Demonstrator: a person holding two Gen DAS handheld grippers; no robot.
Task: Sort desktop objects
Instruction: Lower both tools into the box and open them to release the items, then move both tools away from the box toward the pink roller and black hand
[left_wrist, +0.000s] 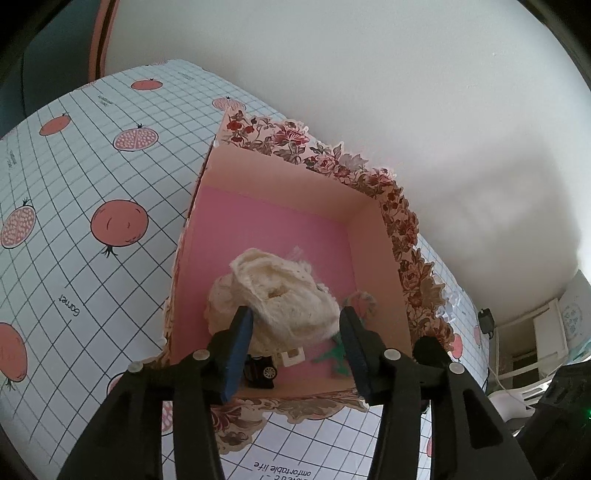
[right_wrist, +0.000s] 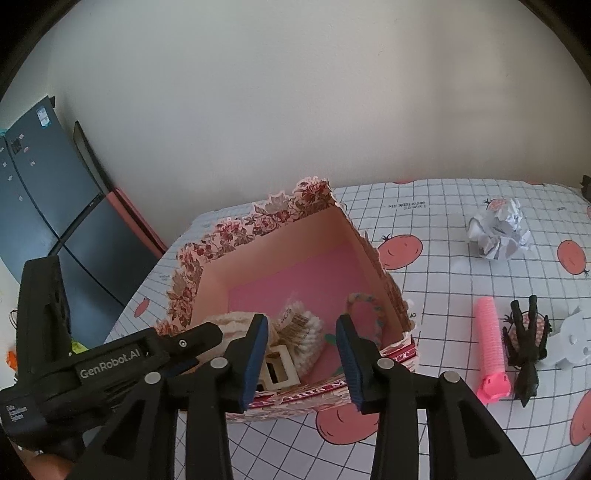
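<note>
Soft dim daylight, pinkish cast, broad wall shadow, strong fisheye bending, dark corners, slight blur

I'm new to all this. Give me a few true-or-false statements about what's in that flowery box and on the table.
1. The cream crocheted cloth lies inside the floral-edged pink box. True.
2. The crumpled white paper ball is in the box. False: it sits on the checked tablecloth.
3. The pink ridged hair roller lies outside the box. True.
4. The right gripper clamps the black hair claw clip. False: it is open and empty.
</note>
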